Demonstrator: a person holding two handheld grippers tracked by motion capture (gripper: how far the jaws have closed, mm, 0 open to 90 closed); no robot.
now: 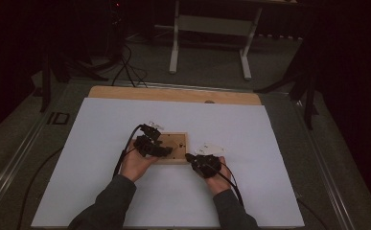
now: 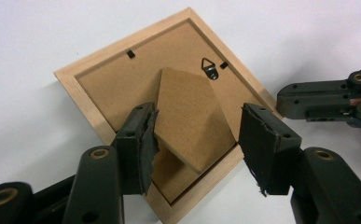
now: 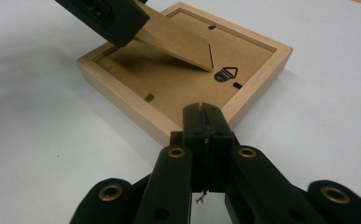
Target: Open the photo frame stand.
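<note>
A light wooden picture frame [image 1: 179,143] lies face down on the white sheet, its brown backing up. A metal hanger [image 2: 210,67] is fixed to the backing. The backing's cardboard stand flap [image 2: 192,116] is tilted up off it [image 3: 178,42]. My left gripper [image 2: 199,112] straddles the flap: the left pad touches its edge, and a thin gap shows at the right pad. In the high view that gripper [image 1: 166,151] is over the frame's left half. My right gripper [image 3: 205,112] is shut with nothing in it, its tips at the frame's rim [image 3: 122,93].
The white sheet [image 1: 245,191] covers most of a wooden table [image 1: 173,93]. Black cables trail from both grippers toward the person's sleeves. Beyond the table are a dark floor with cables and a white desk frame [image 1: 209,28].
</note>
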